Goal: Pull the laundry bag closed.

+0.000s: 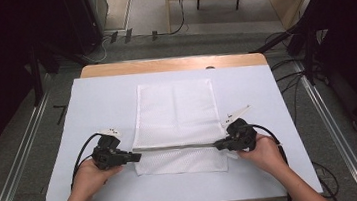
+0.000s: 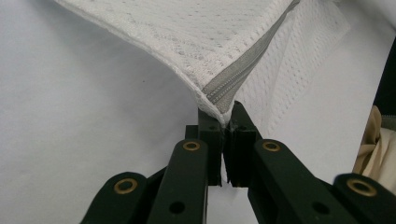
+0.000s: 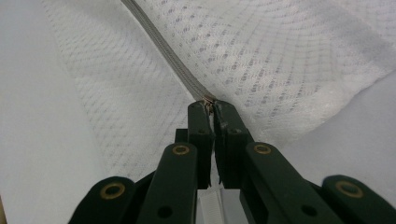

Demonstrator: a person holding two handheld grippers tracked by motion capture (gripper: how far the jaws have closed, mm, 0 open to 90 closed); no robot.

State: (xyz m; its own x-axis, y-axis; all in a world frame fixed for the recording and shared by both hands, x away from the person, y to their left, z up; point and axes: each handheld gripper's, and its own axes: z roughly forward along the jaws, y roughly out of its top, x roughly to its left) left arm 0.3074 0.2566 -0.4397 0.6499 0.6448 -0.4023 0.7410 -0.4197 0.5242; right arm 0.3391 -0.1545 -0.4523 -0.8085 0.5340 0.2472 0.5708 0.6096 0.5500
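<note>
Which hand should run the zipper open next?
Right, likely. The right tongs are clamped at the zipper pull end; the left tongs pinch the mesh bag corner, anchoring it.

Left gripper clamped shut, pointing inward; right gripper likewise, facing it. Both hands low, forearms angled in from below.

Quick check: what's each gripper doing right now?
Left gripper: shut on the zipper-end corner of the white mesh zippered bag.
Right gripper: shut on the bag's grey zipper at its other end.
</note>
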